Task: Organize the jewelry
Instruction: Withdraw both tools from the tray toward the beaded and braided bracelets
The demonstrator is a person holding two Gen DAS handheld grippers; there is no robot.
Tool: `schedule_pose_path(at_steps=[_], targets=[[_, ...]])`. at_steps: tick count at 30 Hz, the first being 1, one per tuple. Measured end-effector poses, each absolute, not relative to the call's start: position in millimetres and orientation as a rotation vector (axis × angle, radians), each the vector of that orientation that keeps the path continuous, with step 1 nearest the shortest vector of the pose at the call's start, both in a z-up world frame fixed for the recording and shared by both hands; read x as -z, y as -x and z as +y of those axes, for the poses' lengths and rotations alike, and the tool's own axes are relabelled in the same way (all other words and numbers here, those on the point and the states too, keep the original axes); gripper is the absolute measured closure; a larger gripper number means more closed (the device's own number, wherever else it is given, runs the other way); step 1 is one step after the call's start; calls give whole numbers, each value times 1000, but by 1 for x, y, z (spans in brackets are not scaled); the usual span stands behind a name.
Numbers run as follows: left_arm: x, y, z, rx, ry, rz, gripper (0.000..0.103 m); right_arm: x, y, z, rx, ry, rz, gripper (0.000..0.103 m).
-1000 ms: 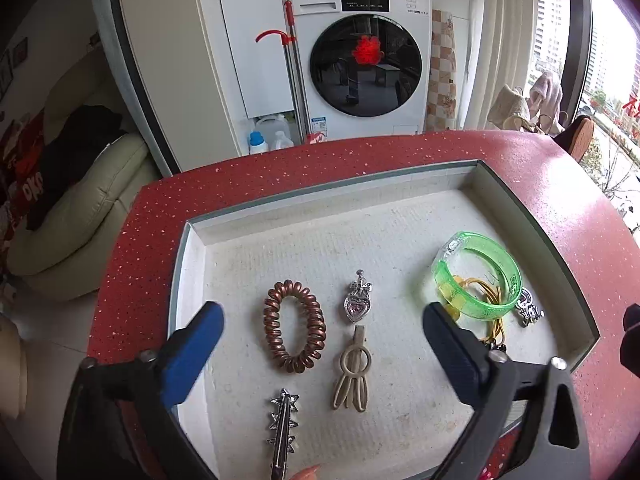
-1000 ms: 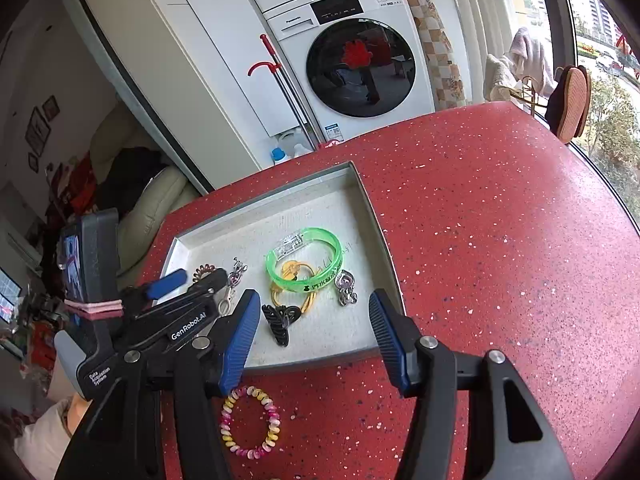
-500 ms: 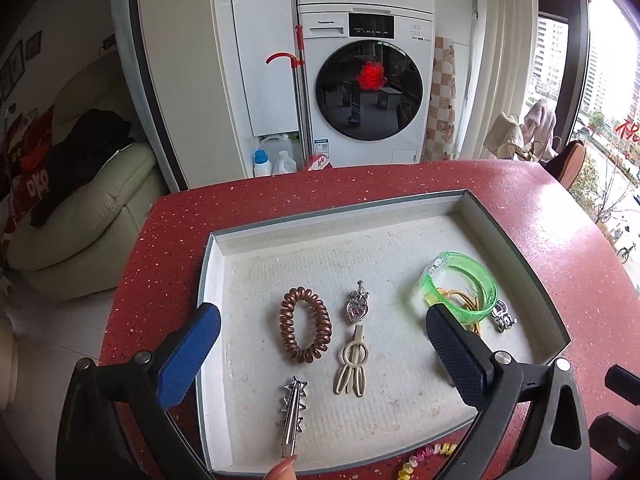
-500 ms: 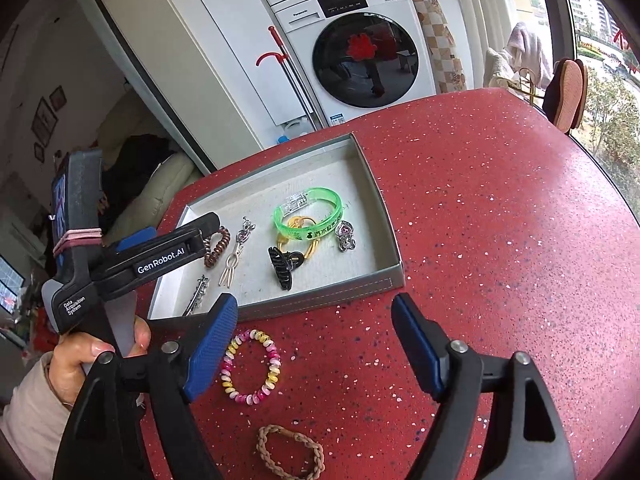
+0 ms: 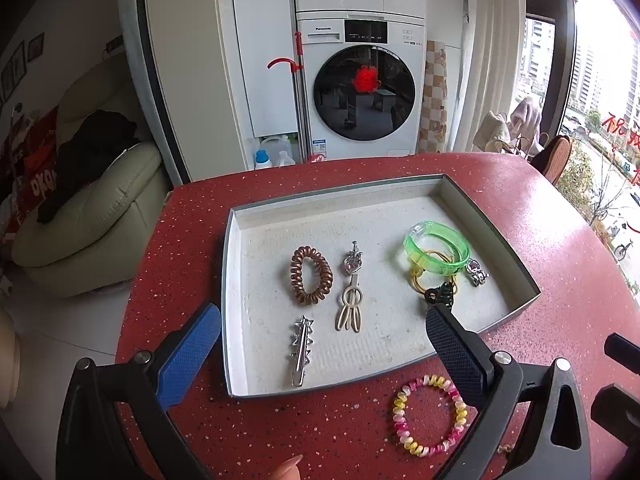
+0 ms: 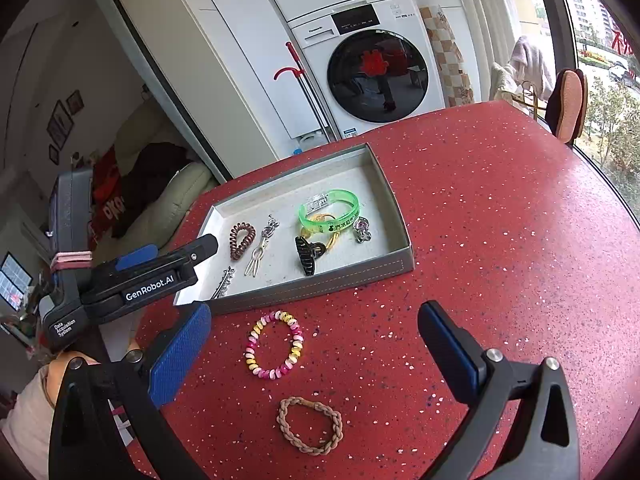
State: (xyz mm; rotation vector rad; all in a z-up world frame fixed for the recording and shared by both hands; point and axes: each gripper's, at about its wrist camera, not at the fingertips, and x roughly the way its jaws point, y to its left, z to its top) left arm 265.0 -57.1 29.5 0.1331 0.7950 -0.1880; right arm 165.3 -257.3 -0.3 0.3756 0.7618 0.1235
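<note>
jaws of the right gripper (image 6: 316, 340) are opening over nothing, having backed off from the tray (image 6: 400, 220); left gripper (image 5: 324, 344) spread, empty. pink-yellow coil bracelet (image 6: 275, 345) and braided band (image 6: 310, 425) lie outside, likely next.

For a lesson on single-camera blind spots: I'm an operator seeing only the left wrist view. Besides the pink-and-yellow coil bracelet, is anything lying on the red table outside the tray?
Observer: Yes. The right wrist view shows a tan braided band on the table, nearer the camera than the coil bracelet.
Operator: What is the dark thing half hidden behind my gripper's finger?
Observer: A black claw clip, lying inside the tray near its front wall.
Operator: Is the right gripper carrying anything?
Observer: No. The right gripper holds nothing; its jaws are opening above the table.
</note>
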Motion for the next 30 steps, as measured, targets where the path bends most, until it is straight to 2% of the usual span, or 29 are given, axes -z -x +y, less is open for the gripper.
schedule_pose_path(at_steps=[8, 20, 30], targets=[[-27, -229, -44, 190, -116, 794, 0, 0, -150, -256, -140, -358, 803, 0], [39, -190, -32, 196, -37, 981, 0, 43, -114, -243, -162, -321, 933, 0], [51, -187, -28, 166, -1, 1012, 0, 63, -106, -231, -107, -198, 986, 0]])
